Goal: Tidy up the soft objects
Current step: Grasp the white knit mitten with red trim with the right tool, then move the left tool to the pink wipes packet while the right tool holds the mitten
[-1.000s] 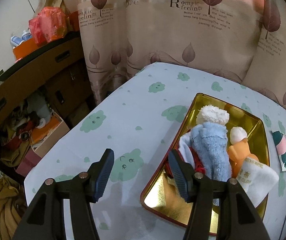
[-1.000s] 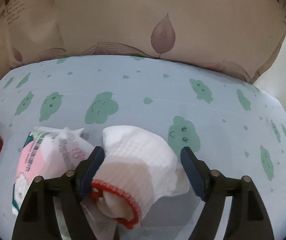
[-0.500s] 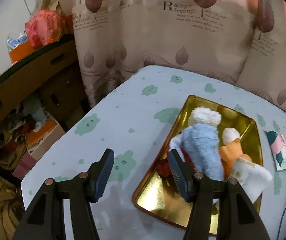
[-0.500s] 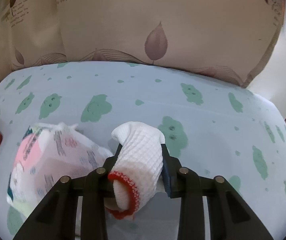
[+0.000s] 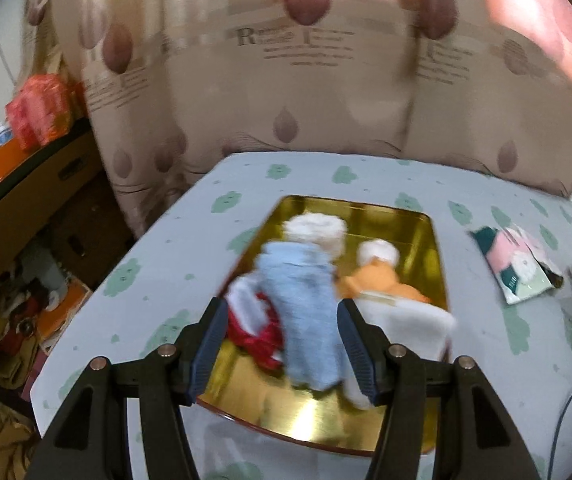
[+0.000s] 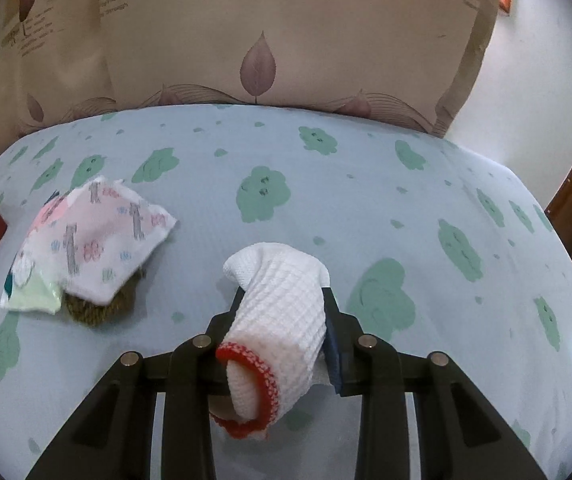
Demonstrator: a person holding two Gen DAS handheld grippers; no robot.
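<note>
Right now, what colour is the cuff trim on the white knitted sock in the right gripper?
Red trim on the white knitted sock; clearest in the right wrist view.

A leaf-print curtain [image 6: 262,40] hangs behind the cloud-patterned tablecloth [image 6: 366,168]; cluttered shelves [image 5: 26,208] stand left.

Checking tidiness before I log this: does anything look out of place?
Yes. A patterned cloth lies crumpled over a tissue packet on the table, outside the gold tray. The folded white towel overhangs the tray's rim.

A beige leaf-print curtain [image 6: 286,40] hangs behind the cloud-patterned tablecloth [image 6: 366,168].
</note>
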